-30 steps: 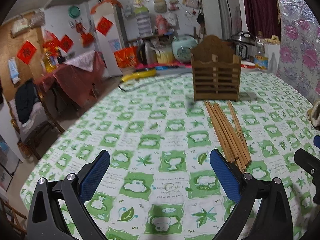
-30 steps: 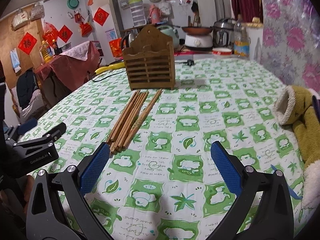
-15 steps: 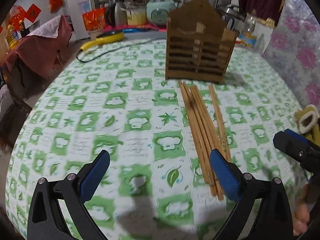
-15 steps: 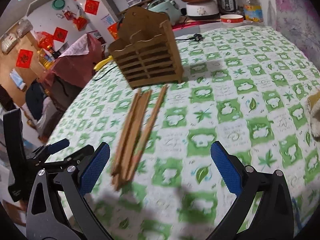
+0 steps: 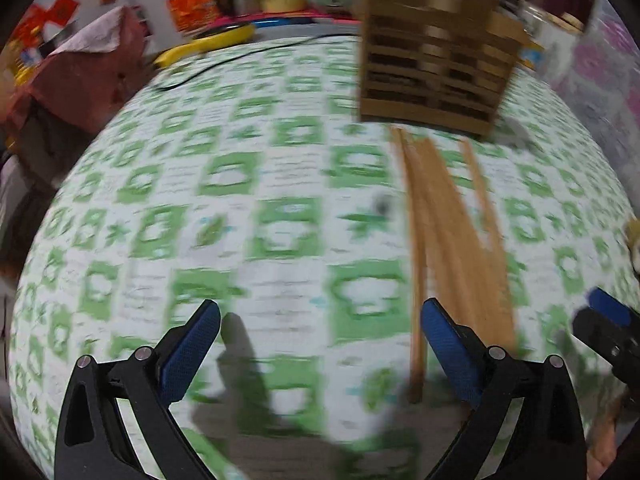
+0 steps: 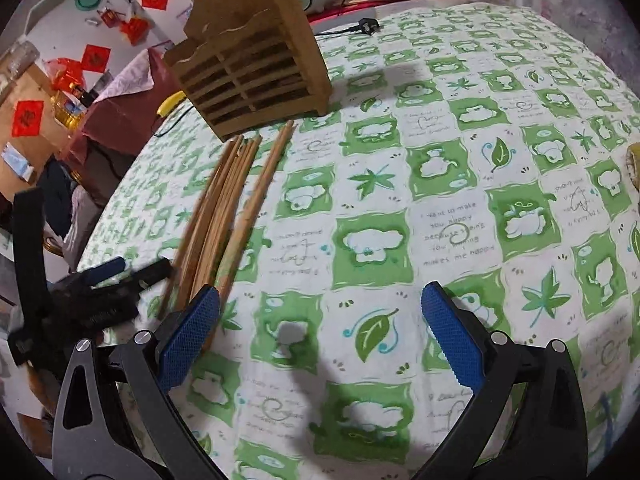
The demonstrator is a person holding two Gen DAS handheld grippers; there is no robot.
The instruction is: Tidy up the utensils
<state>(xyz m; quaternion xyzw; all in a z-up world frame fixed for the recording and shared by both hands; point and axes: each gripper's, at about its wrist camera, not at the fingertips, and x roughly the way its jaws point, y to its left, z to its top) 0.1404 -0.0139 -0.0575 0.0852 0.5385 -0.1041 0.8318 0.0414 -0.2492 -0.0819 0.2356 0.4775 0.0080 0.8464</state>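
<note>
Both grippers, left [image 5: 320, 340] and right [image 6: 320, 324], hover with jaws wide, holding nothing. Chopsticks [image 6: 236, 200] lie bundled on the worktop [image 6: 460, 160], tips just before the wooden holder [image 6: 256, 64].

The left wrist view is smeared by motion blur: the chopsticks [image 5: 448, 240] merge into one tan streak and cannot be counted. The wooden holder [image 5: 436, 52] is cut off by the top edge, its compartments unreadable.

Both hand-held grippers [image 5: 320, 344] [image 6: 320, 320] agape, empty.
</note>
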